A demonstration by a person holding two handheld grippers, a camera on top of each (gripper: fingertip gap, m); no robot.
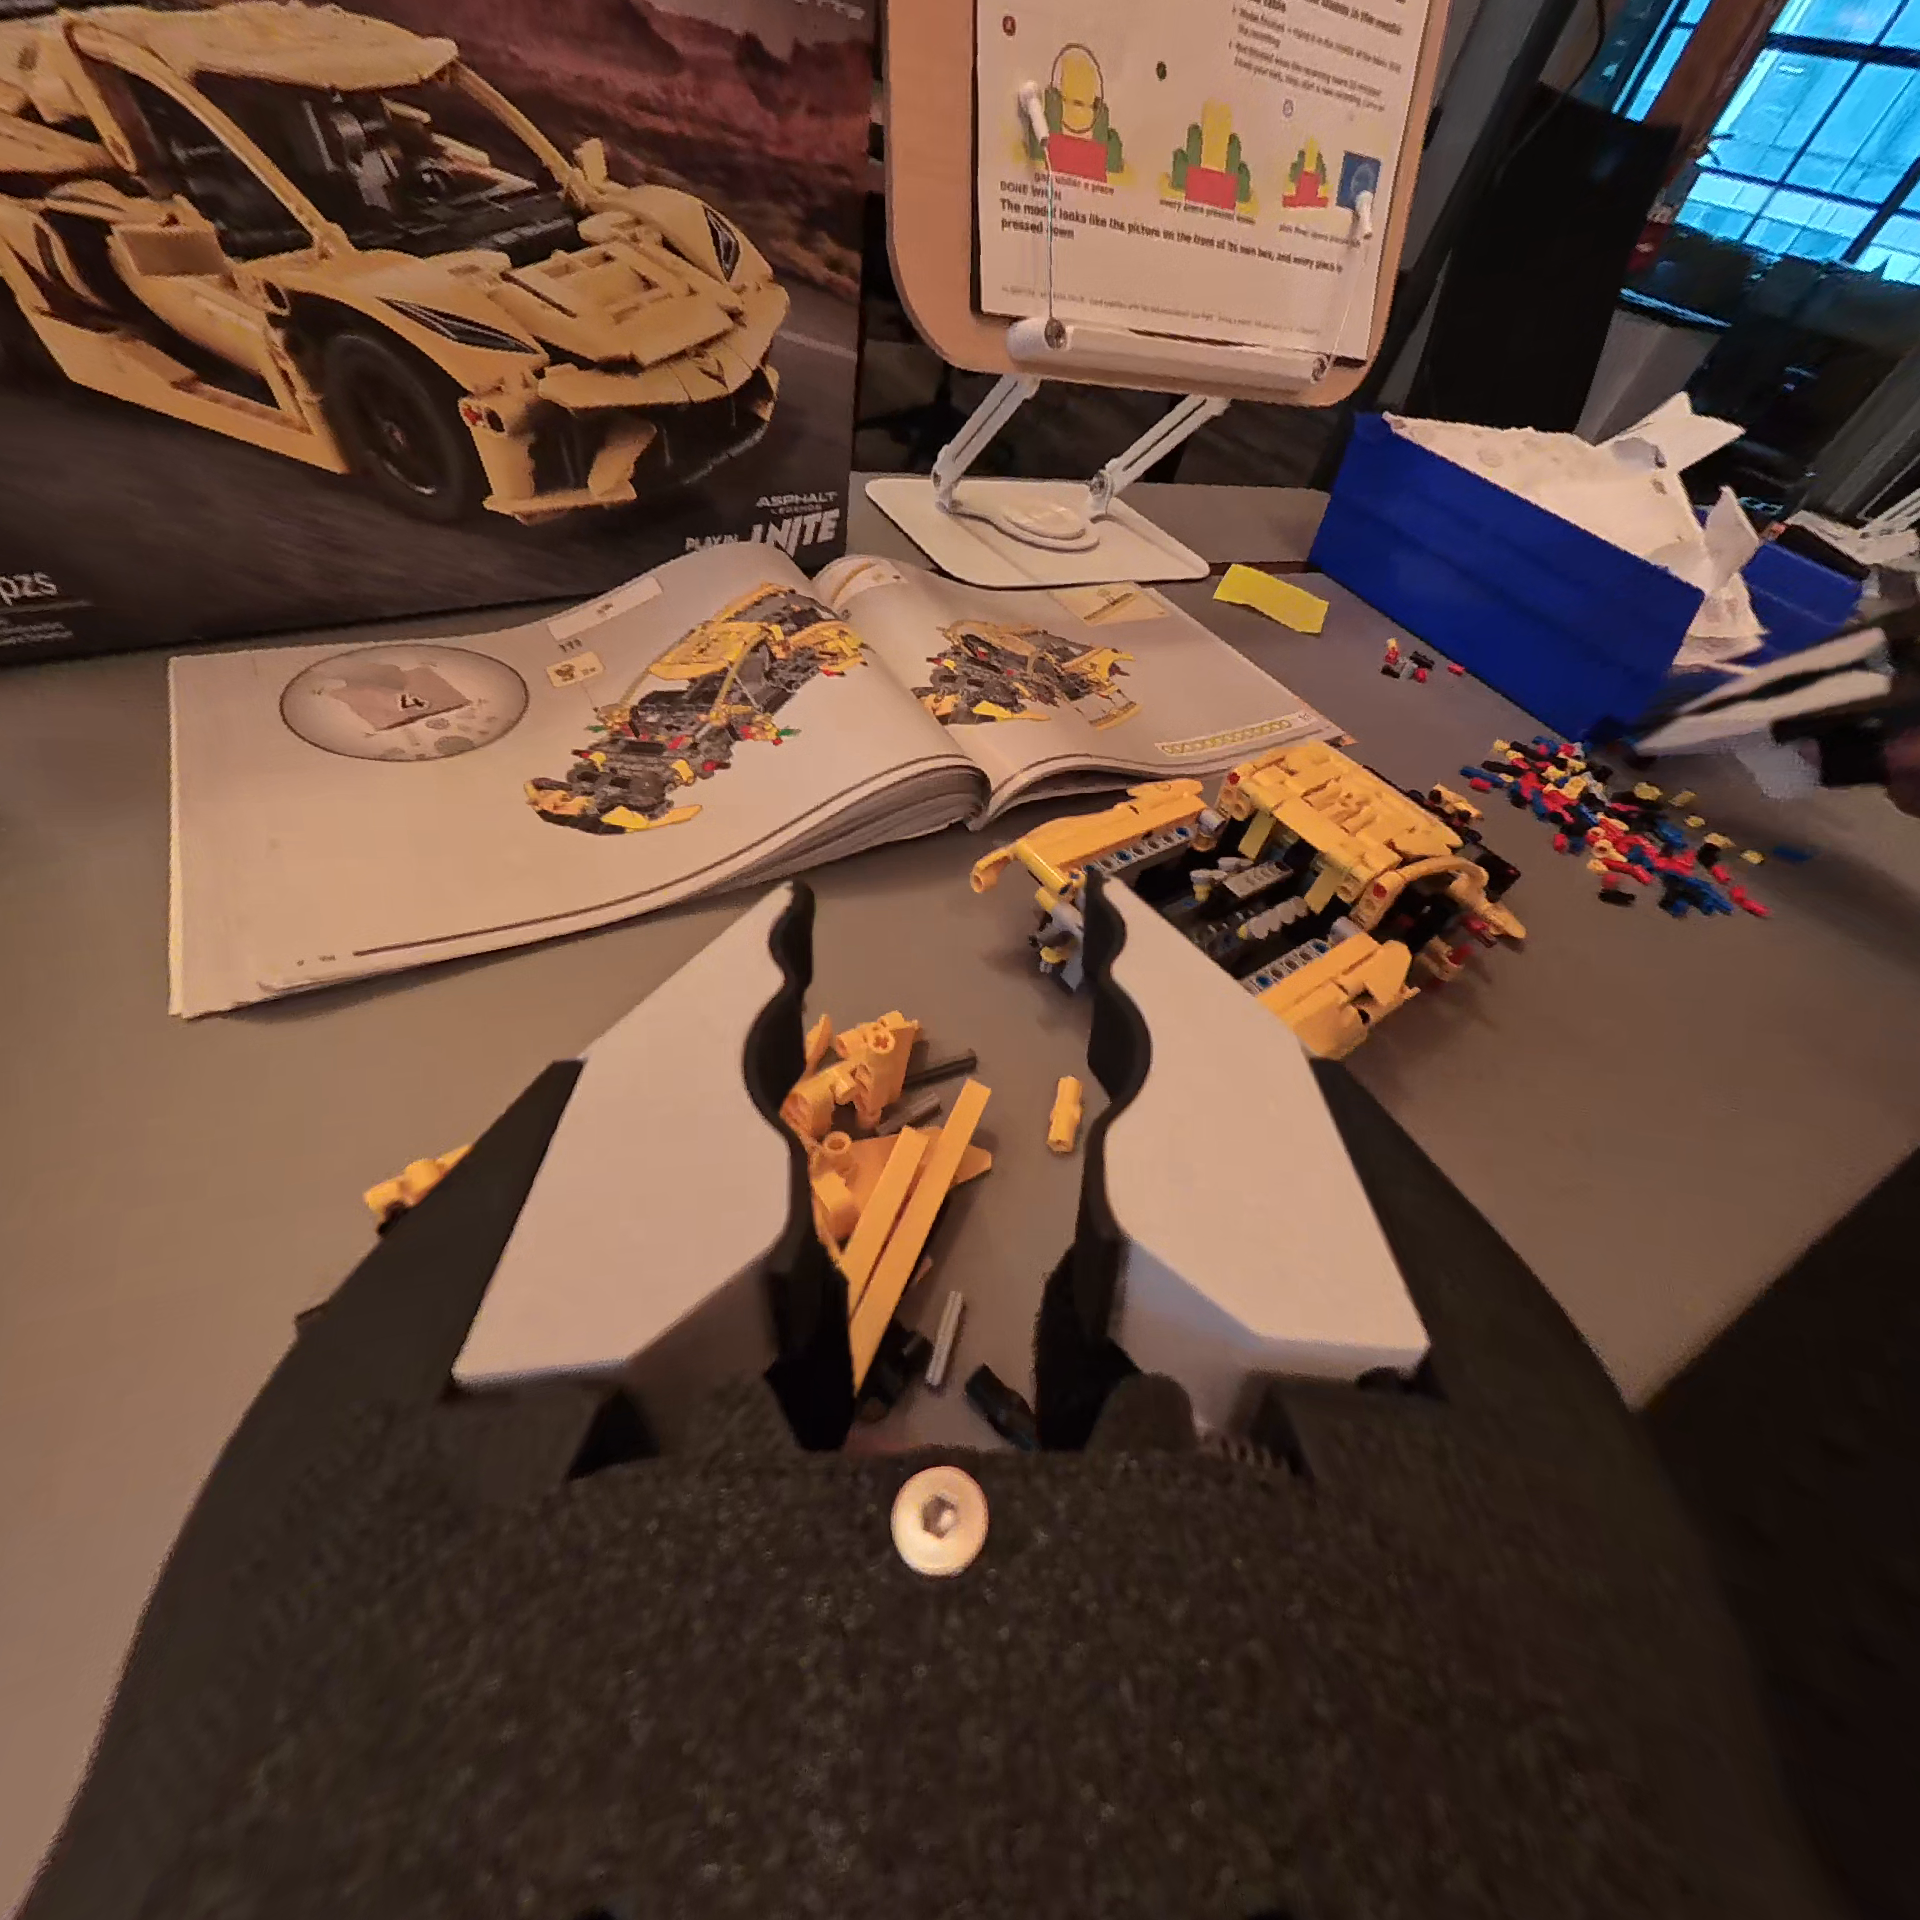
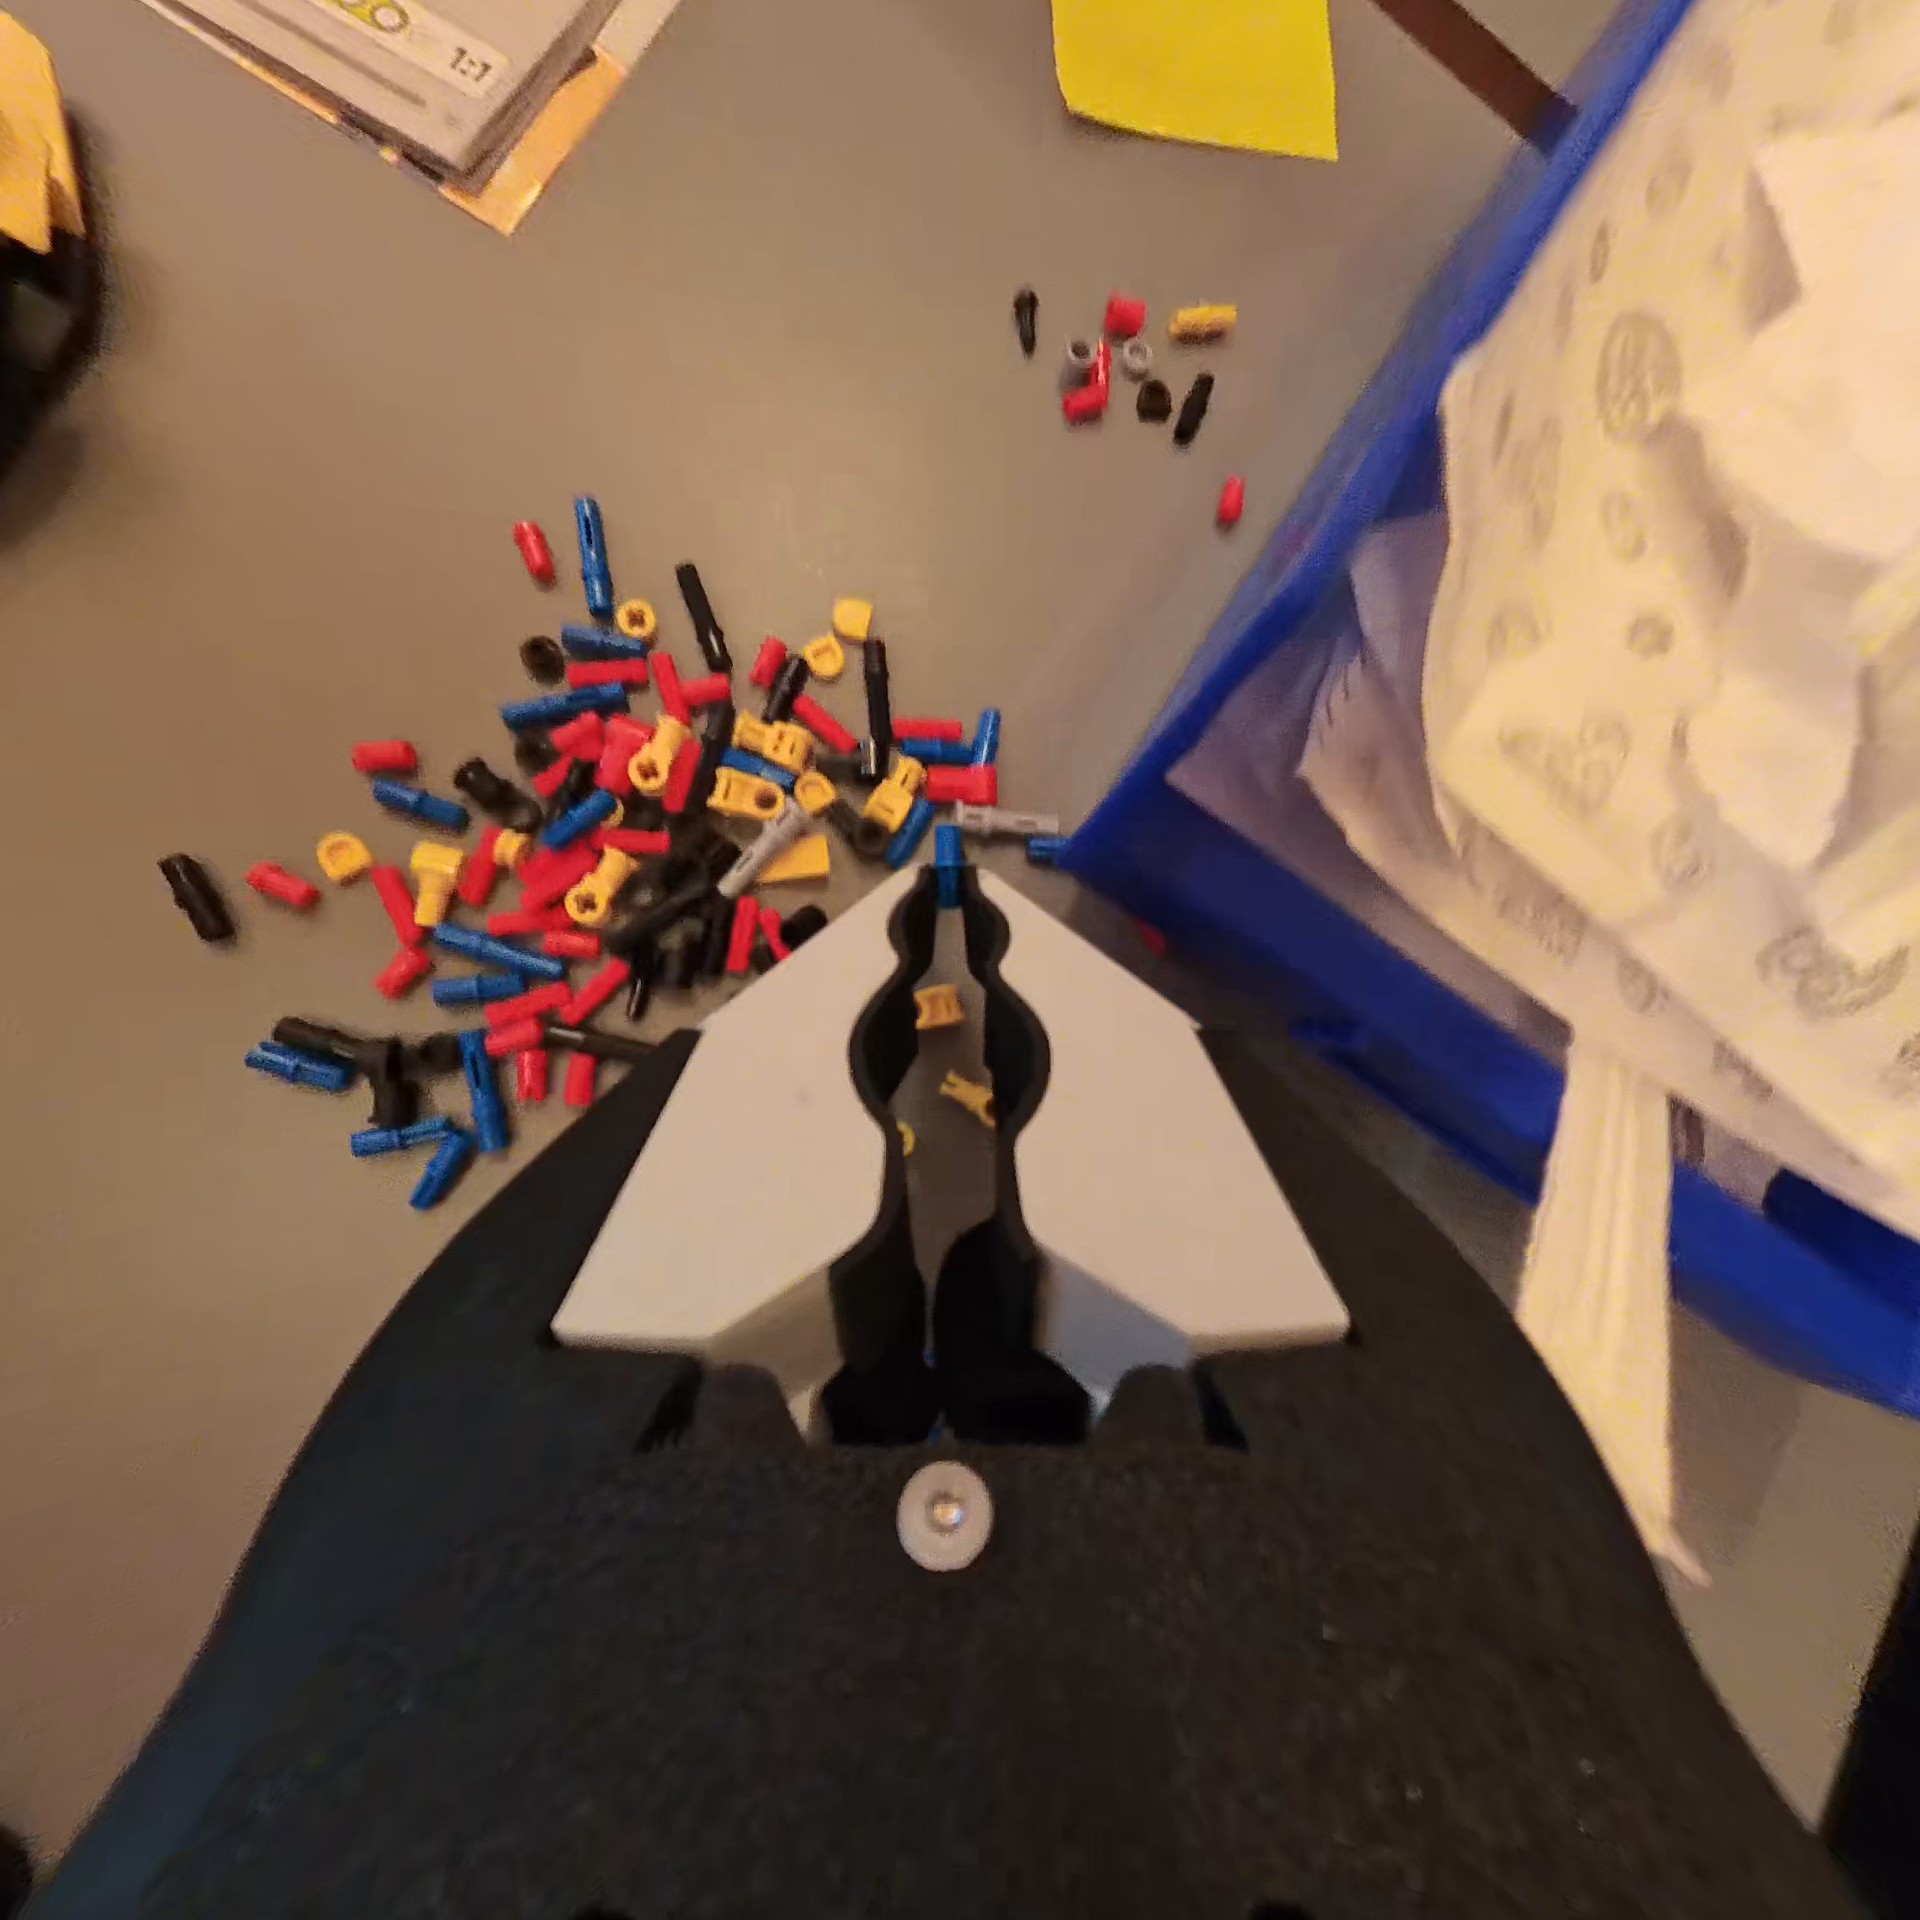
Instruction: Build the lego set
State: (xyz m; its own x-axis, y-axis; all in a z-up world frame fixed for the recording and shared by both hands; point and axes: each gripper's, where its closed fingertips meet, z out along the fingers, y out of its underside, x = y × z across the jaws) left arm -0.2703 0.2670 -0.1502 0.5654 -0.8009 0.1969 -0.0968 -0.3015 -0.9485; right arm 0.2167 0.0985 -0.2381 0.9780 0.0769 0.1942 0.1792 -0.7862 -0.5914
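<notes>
Fingers of the right gripper [image 2: 948, 878] pinch a short blue pin [image 2: 948, 854] at their very tips, just above centre of the right wrist view, the pin's long axis running on along the line of the fingers and its free end poking out ahead. It sits at the right edge of the pile of red, blue, black and yellow connectors [image 2: 665, 831] strewn on the grey counter [image 2: 312, 416], close to the corner of the blue bin [image 2: 1247, 935] stuffed with torn paper bags.

The part-built yellow car [image 1: 1278, 894] lies right of centre in the left wrist view, just right of the open instruction booklet [image 1: 644, 748], with the right gripper visible only as a blur at the right edge beyond the connector pile. The pin probably has to travel leftward across the frame to reach the model, so the right hand does the carrying; the left gripper [image 1: 945, 935] is the nearer of the two to the car, its fingers spread wide and holding nothing over a heap of loose yellow pieces [image 1: 883, 1143] at centre frame.

Only the right wrist view shows the pinch and the pin's direction; only the left wrist view shows the whole car, the booklet's open pages, and the set's box [image 1: 416, 312] standing at upper left.
</notes>
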